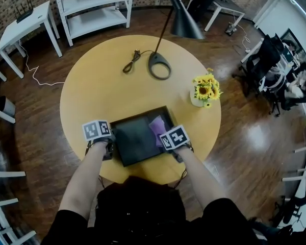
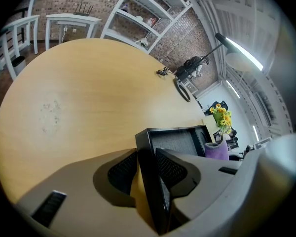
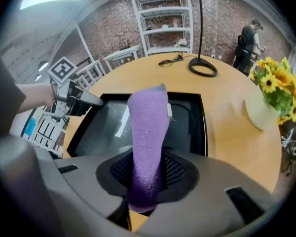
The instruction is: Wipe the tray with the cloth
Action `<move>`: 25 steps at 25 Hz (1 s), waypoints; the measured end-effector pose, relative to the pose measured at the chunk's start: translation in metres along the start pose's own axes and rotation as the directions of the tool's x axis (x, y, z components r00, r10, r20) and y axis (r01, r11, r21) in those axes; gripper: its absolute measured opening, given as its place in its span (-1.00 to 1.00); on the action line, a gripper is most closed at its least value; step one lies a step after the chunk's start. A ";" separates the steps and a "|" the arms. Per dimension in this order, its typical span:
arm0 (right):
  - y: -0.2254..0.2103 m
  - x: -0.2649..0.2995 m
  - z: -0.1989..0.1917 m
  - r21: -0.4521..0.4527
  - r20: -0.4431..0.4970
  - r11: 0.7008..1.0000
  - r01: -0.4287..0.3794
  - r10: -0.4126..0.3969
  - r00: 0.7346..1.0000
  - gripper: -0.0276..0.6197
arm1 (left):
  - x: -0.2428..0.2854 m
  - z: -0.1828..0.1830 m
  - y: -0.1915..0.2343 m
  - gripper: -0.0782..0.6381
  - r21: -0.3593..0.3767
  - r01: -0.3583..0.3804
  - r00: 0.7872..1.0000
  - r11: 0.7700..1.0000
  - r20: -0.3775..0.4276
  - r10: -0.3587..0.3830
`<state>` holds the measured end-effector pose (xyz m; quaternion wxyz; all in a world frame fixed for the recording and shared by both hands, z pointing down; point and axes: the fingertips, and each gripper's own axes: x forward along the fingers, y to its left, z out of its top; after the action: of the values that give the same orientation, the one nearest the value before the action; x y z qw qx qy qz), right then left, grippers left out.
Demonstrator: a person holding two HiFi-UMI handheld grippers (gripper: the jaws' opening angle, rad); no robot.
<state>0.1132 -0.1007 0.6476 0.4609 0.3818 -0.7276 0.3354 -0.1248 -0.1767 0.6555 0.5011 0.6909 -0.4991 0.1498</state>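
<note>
The wiping step is in hand. The right gripper [image 3: 147,171] is clenched on a purple terry cloth [image 3: 148,127], which sticks out past its jaws over the right part of the black rectangular tray [image 3: 101,127]. Whether the cloth's free end presses on the tray's floor cannot be made out.

The left gripper [image 2: 148,169] is clamped on the tray's left wall, one jaw inside and one outside, so it appears to be bracing the tray. The tray sits at the near side of the round wooden table [image 1: 102,86], well apart from the cream vase of yellow sunflowers [image 1: 204,92] at the right and the black desk lamp [image 1: 160,65] at the far side.

The next move likely calls for dragging the cloth flat across the floor towards the left wall while the left grip holds firm, so the tray does not slide.

Both forearms reach in from the near edge. The left gripper slants down at the wall and the right one points steeply down over the tray.
</note>
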 end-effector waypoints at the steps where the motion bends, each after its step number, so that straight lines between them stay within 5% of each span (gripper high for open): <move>1: -0.007 0.000 -0.007 0.014 -0.009 1.000 0.005 -0.005 1.000 -0.60 | 0.000 0.000 0.000 -0.46 0.001 0.000 1.000 1.000 0.003 0.000; 11: -0.040 -0.010 -0.025 -0.083 0.020 0.980 0.179 -0.178 0.984 -0.61 | 0.003 0.000 0.000 -0.46 0.013 -0.004 1.000 1.000 0.009 0.004; 21: -0.006 -0.018 -0.005 -0.096 0.101 0.984 0.152 -0.142 0.985 -0.61 | 0.003 0.000 -0.001 -0.46 0.010 -0.001 1.000 1.000 0.016 0.001; 25: 0.016 -0.011 -0.016 -0.137 0.055 0.984 0.110 -0.103 0.993 -0.60 | 0.004 0.002 -0.002 -0.46 0.026 0.010 1.000 1.000 0.019 -0.010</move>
<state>0.1093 -0.0765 0.6405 0.4862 0.3949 -0.7386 0.2493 -0.1219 -0.1809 0.6562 0.4879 0.7014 -0.4983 0.1471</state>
